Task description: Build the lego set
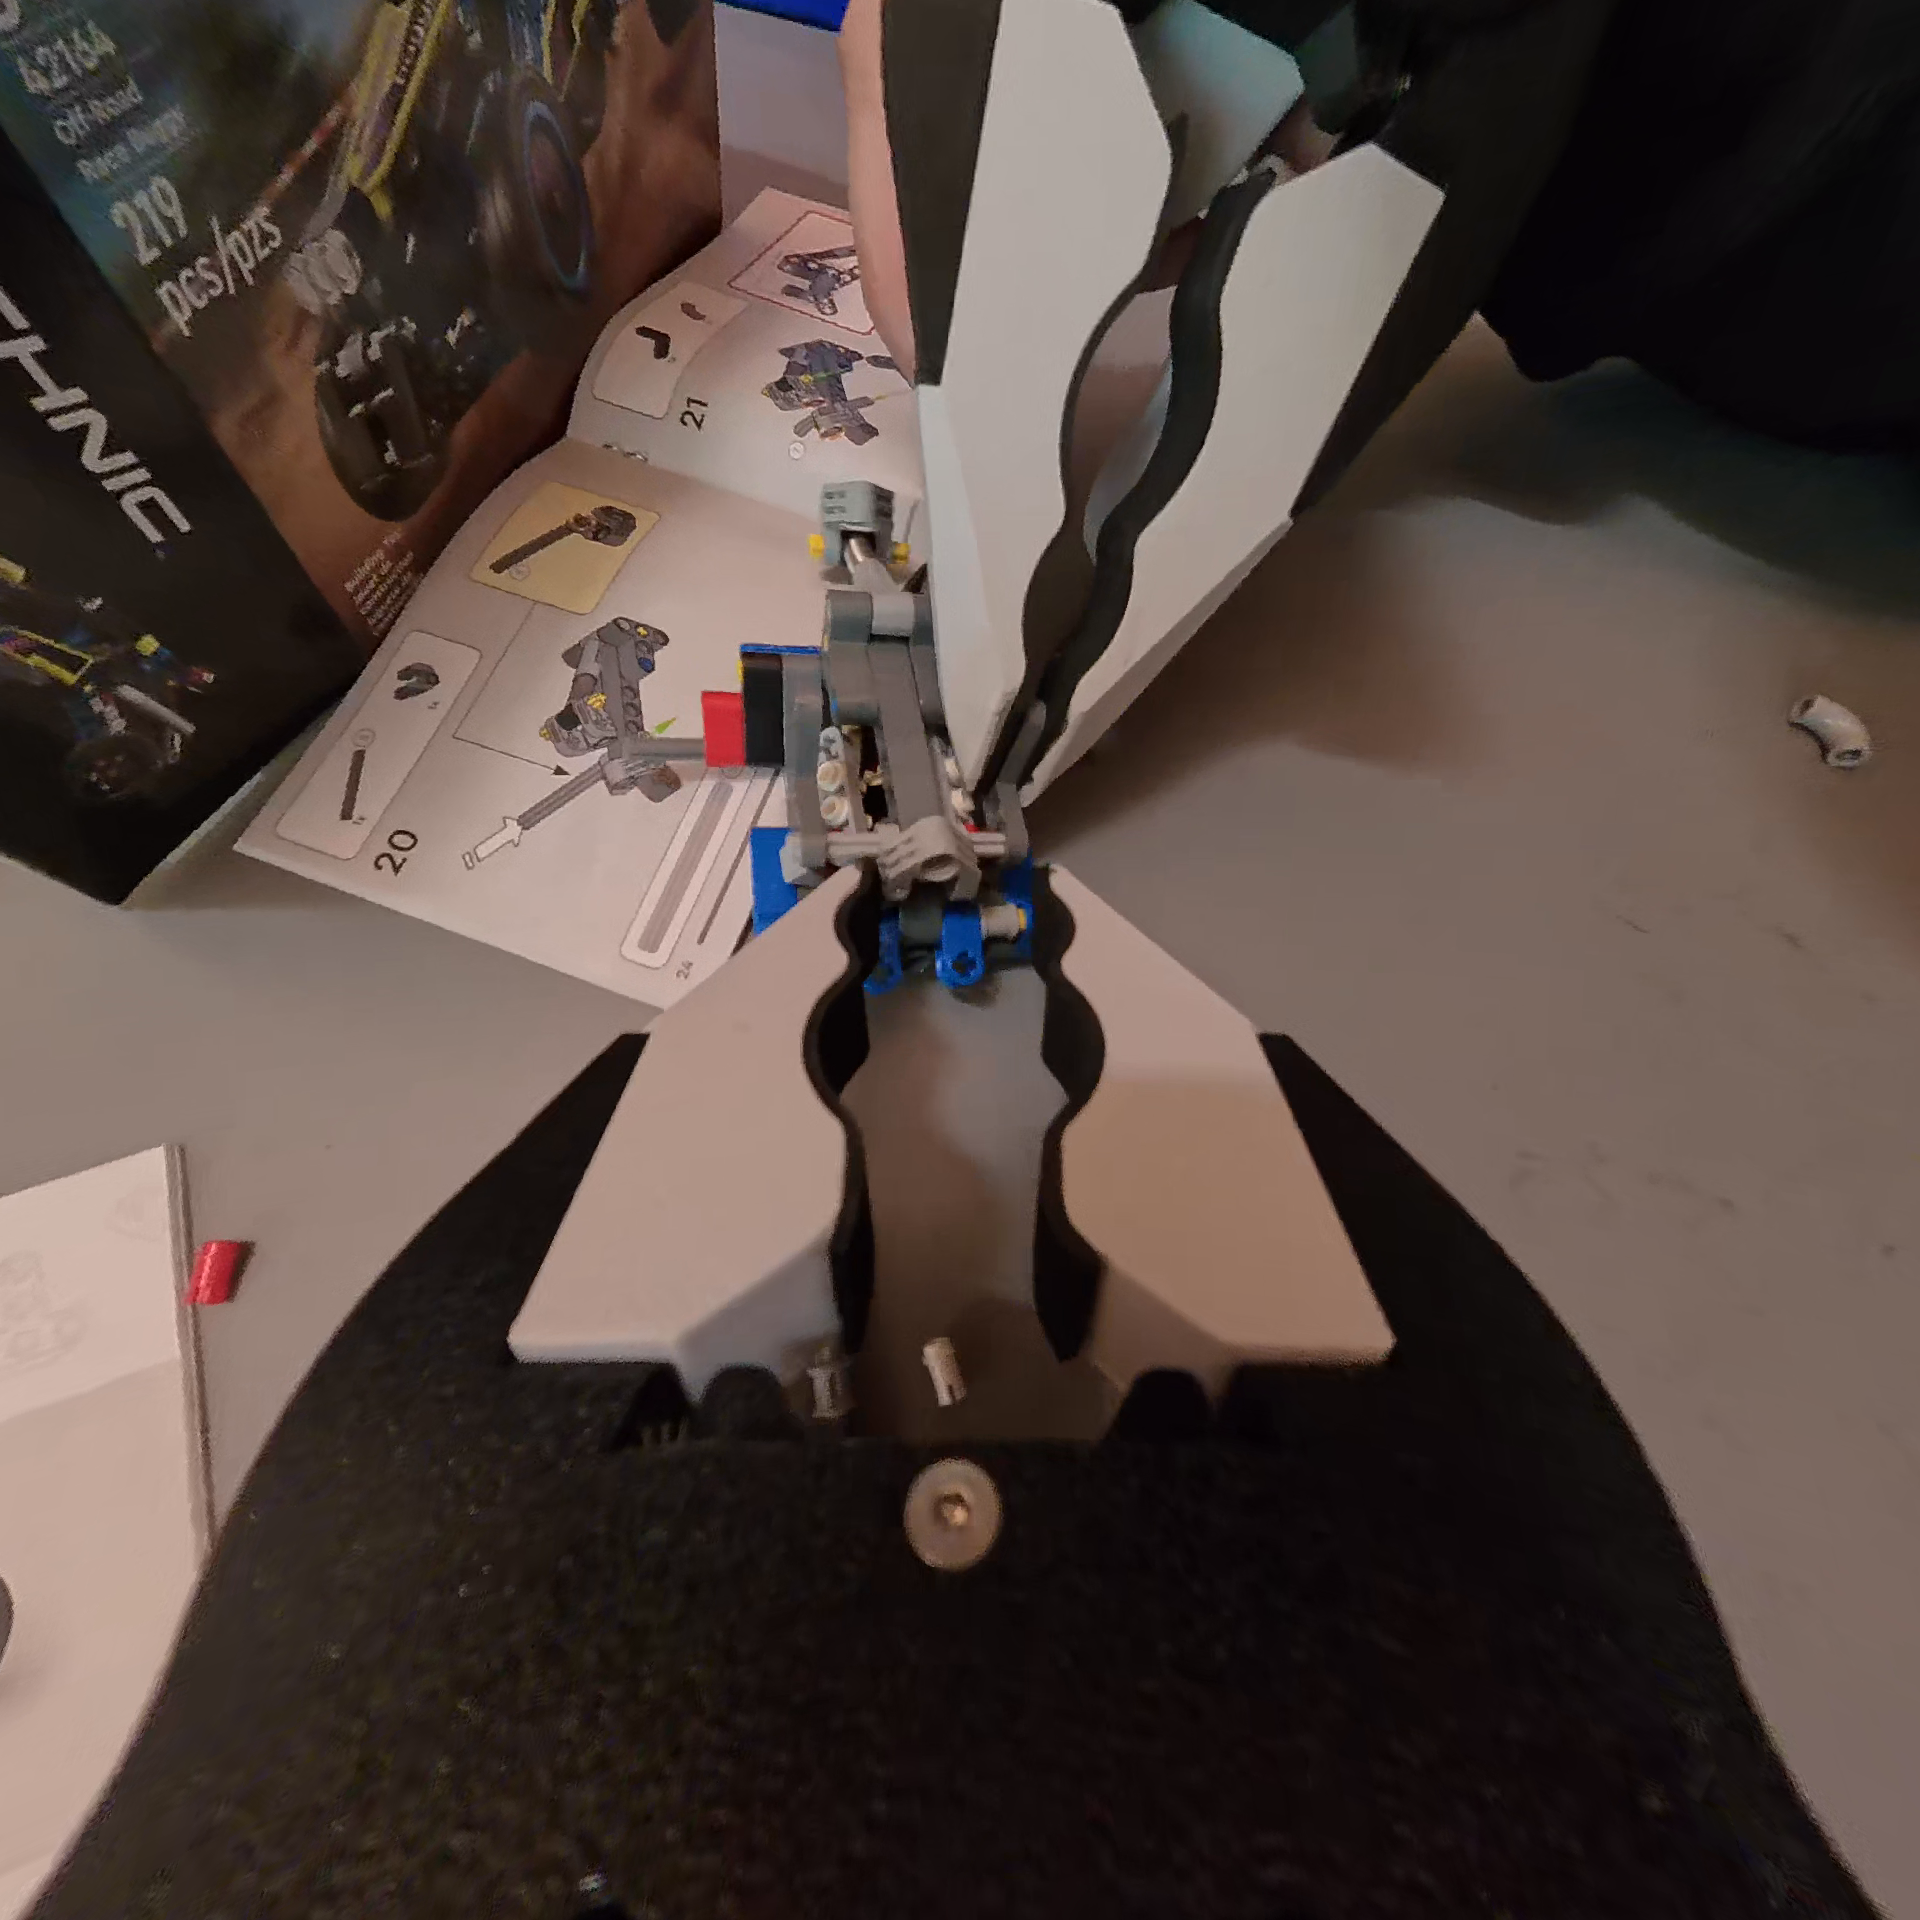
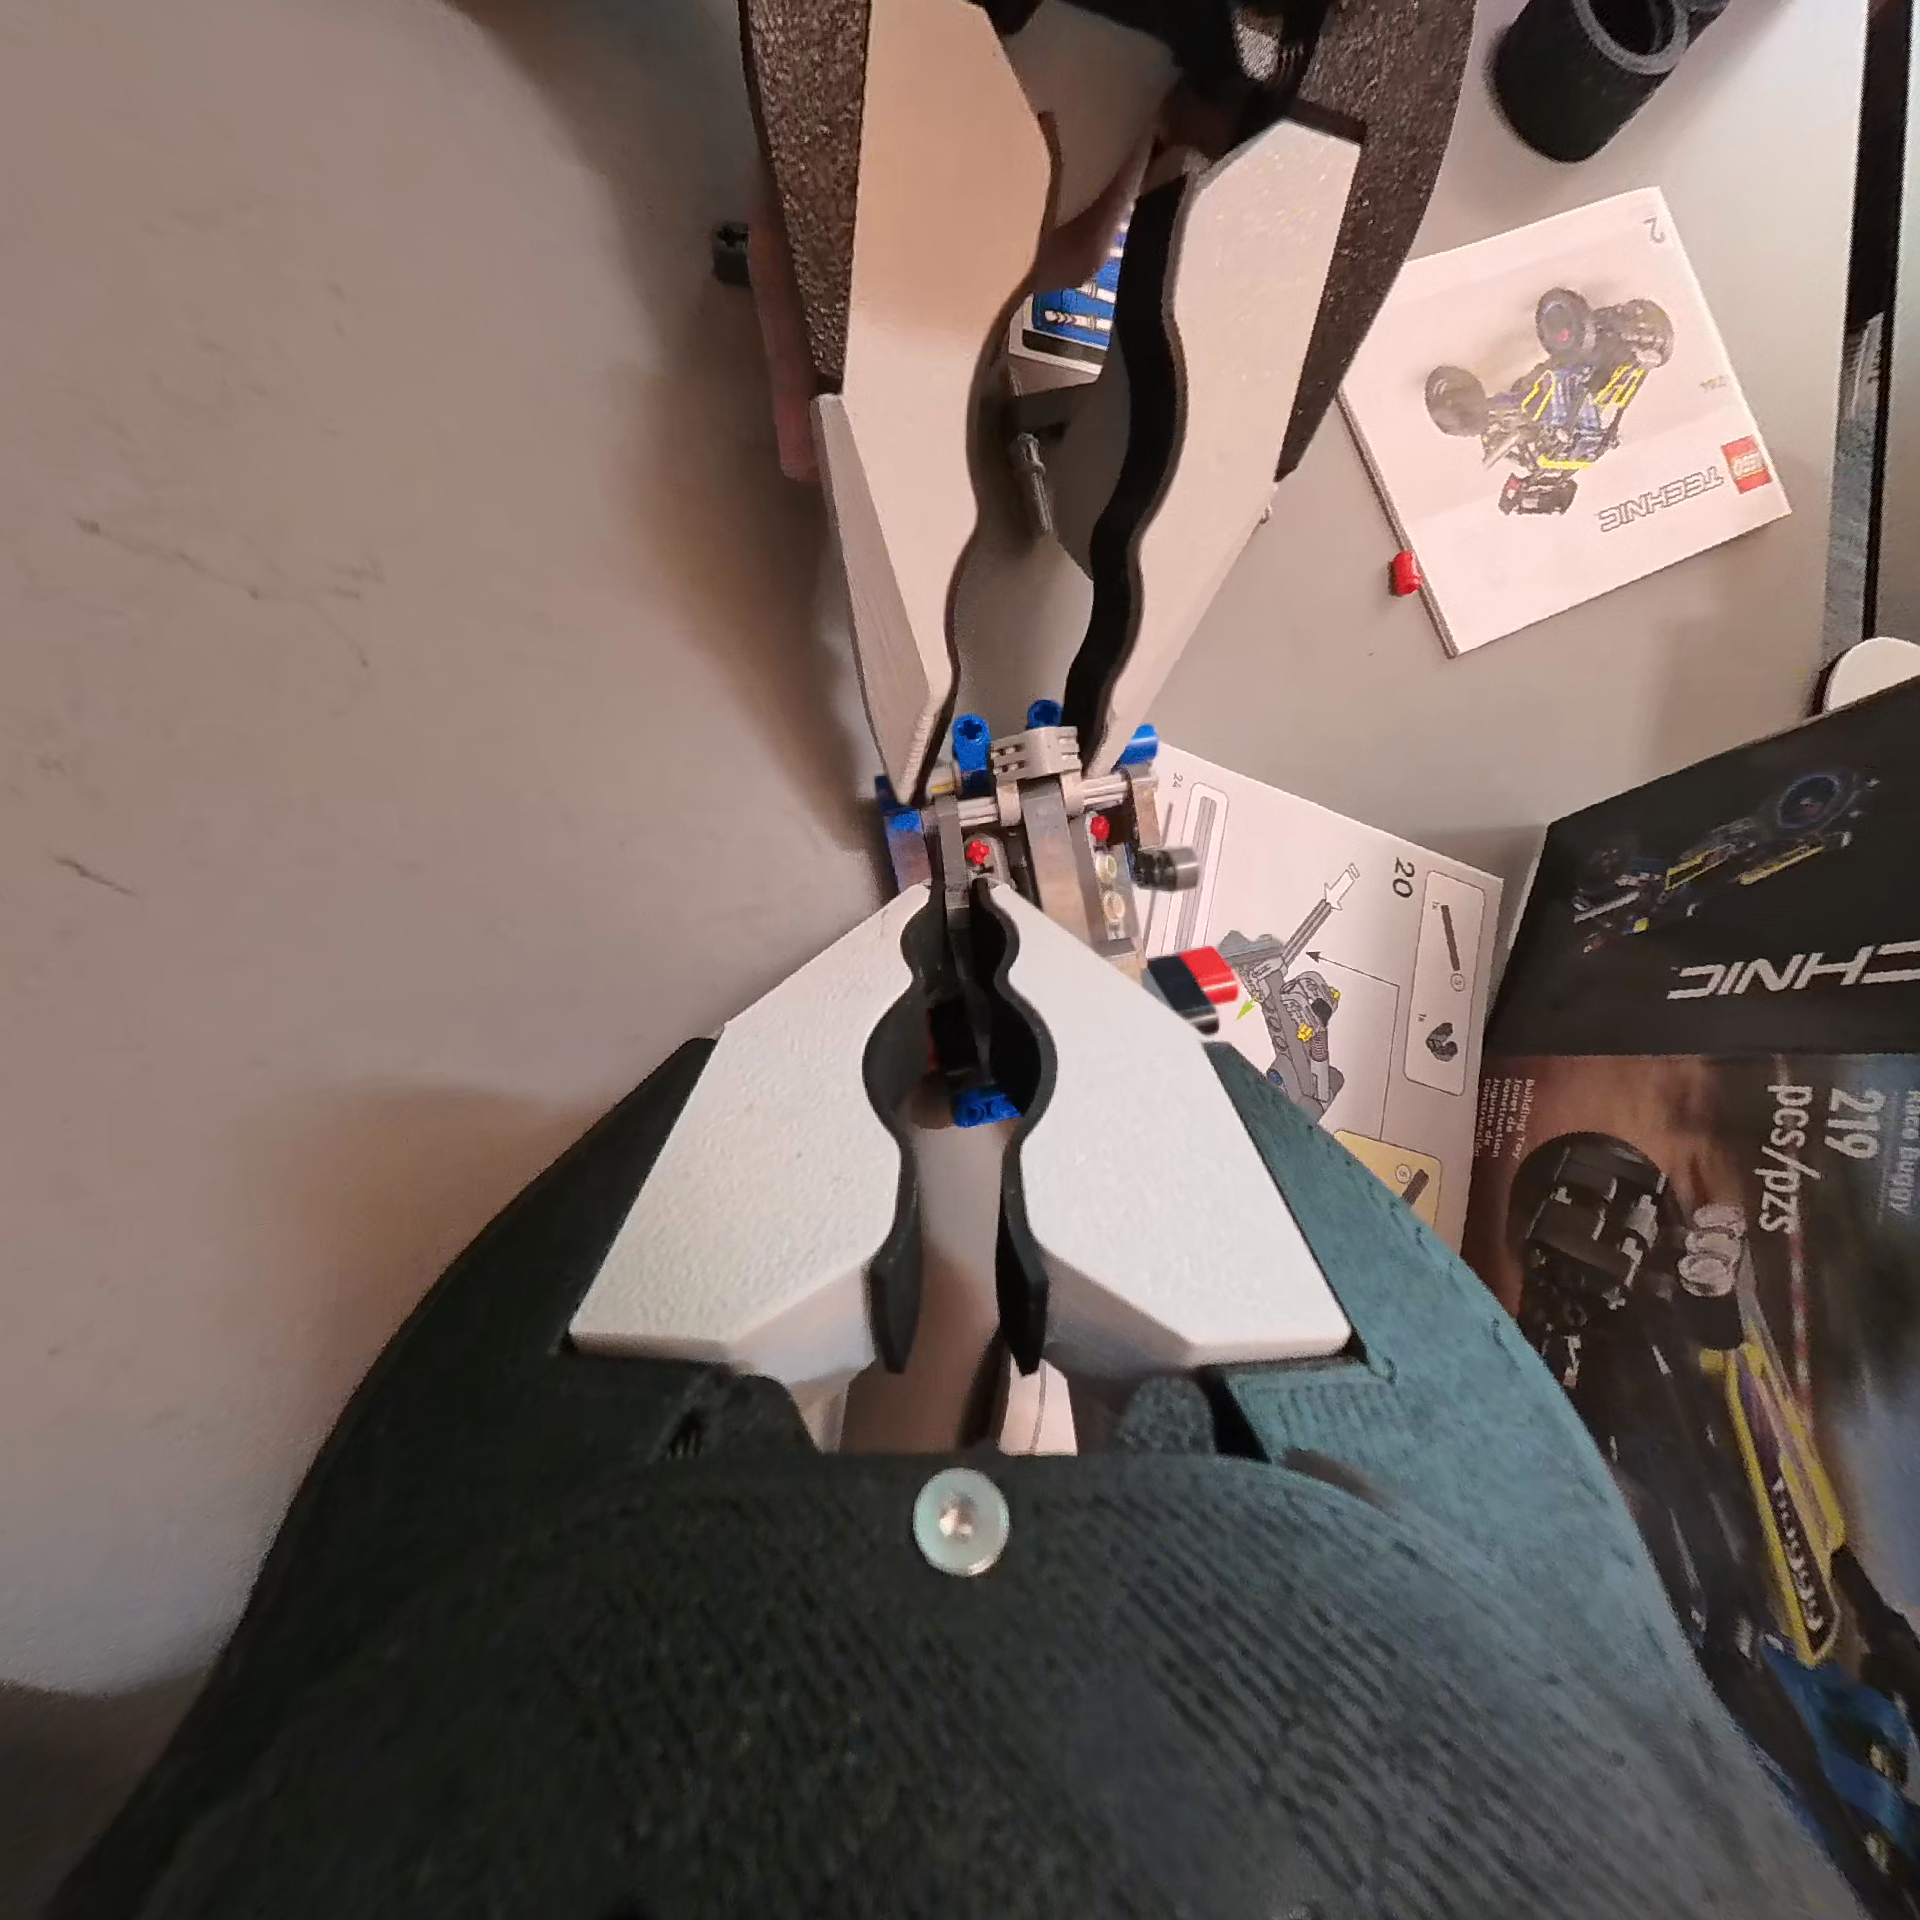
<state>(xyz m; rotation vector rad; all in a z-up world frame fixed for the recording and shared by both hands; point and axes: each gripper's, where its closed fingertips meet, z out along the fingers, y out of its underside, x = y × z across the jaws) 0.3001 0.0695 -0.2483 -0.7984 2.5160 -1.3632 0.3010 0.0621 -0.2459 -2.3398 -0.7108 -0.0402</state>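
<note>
I see grey-and-blue plastic brick assembly (image 1: 883, 748) | red and black pieces on one side | partly on open instruction booklet (image 1: 582, 644) | clamped at both ends by my grippers

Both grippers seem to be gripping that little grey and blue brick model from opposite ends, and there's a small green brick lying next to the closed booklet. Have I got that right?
Nearly. The small loose brick beside the closed booklet is red, not green; the right wrist view shows it plainly. The rest stands: the left gripper and the right gripper meet the grey and blue brick model from opposite ends.
</note>
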